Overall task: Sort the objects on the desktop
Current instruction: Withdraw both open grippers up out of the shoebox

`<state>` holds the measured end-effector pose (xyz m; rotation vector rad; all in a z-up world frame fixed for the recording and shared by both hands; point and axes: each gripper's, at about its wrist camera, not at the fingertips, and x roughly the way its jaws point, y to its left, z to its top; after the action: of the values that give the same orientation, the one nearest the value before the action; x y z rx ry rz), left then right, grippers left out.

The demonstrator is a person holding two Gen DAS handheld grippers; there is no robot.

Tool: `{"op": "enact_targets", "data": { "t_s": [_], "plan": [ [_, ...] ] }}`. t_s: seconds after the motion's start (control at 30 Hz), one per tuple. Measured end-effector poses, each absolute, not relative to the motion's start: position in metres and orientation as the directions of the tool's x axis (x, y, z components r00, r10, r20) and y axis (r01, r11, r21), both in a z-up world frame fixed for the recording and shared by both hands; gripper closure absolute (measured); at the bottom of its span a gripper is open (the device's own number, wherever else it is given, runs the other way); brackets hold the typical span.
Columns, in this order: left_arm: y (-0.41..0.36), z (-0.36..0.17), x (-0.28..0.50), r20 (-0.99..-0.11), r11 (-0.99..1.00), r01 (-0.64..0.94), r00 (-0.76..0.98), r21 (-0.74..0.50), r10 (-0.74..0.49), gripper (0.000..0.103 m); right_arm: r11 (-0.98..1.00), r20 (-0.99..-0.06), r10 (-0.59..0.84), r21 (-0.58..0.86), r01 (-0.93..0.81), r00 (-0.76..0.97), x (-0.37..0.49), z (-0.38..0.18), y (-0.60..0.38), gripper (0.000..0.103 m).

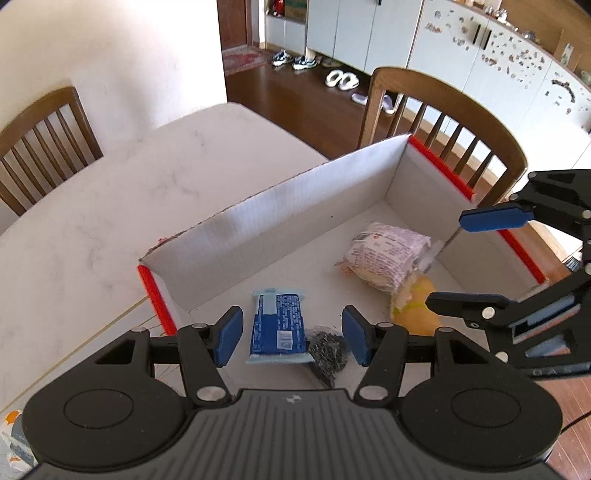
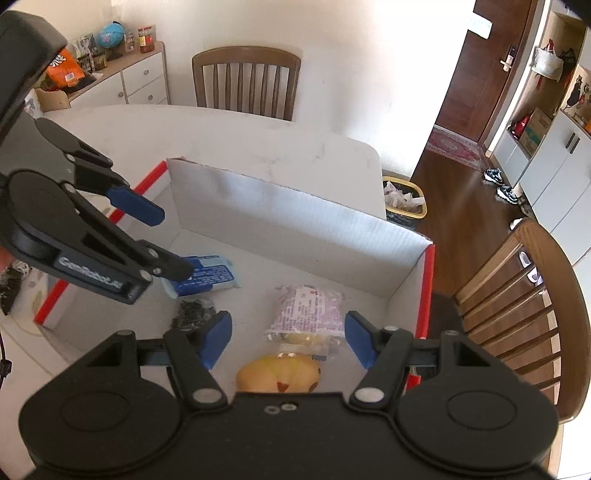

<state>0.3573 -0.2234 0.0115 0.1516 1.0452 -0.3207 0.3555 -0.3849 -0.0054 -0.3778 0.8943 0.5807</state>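
White tabletop (image 1: 92,206) is carrying the box (image 1: 280,206), where both the left gripper (image 1: 291,334) and right gripper (image 2: 288,338) are hovering spread wide, empty, needing slow retreat clear of the walls.

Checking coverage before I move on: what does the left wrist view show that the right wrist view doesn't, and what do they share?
Only the left wrist view shows the white slippers on the floor and the magnet-covered cabinets.

Only the right wrist view shows the waste bin beyond the table, the sideboard with a globe, and the yellow toy's face.

Both show the white box holding the blue packet, pink-printed packet, black clump and toy, plus the open left gripper and open right gripper.
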Motion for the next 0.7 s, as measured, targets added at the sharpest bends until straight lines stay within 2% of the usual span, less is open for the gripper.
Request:
{"op": "enact_targets", "data": {
  "t_s": [0.47, 0.53, 0.63, 0.7],
  "plan": [
    [-0.22, 0.04, 0.301, -0.809, 0.941, 0.335, 0.538, -0.051, -0.235, 0.045, 0.795, -0.792, 0.348, -0.035, -0.605, 0.502, 0.318, 0.018, -0.401, 0.035],
    [-0.218, 0.044, 0.294, -0.798, 0.944, 0.325, 0.555, -0.053, -0.236, 0.04, 0.791, -0.789, 0.355, -0.032, -0.611, 0.501, 0.313, 0.02, -0.401, 0.028],
    [-0.215, 0.05, 0.282, -0.778, 0.947, 0.314, 0.579, -0.062, -0.243, 0.036, 0.787, -0.779, 0.356, -0.049, -0.615, 0.517, 0.306, 0.022, -0.4, 0.024],
    [-0.212, 0.053, 0.276, -0.77, 0.949, 0.306, 0.589, -0.071, -0.247, 0.029, 0.782, -0.774, 0.369, -0.042, -0.622, 0.515, 0.302, 0.023, -0.399, 0.021]
  ]
}}
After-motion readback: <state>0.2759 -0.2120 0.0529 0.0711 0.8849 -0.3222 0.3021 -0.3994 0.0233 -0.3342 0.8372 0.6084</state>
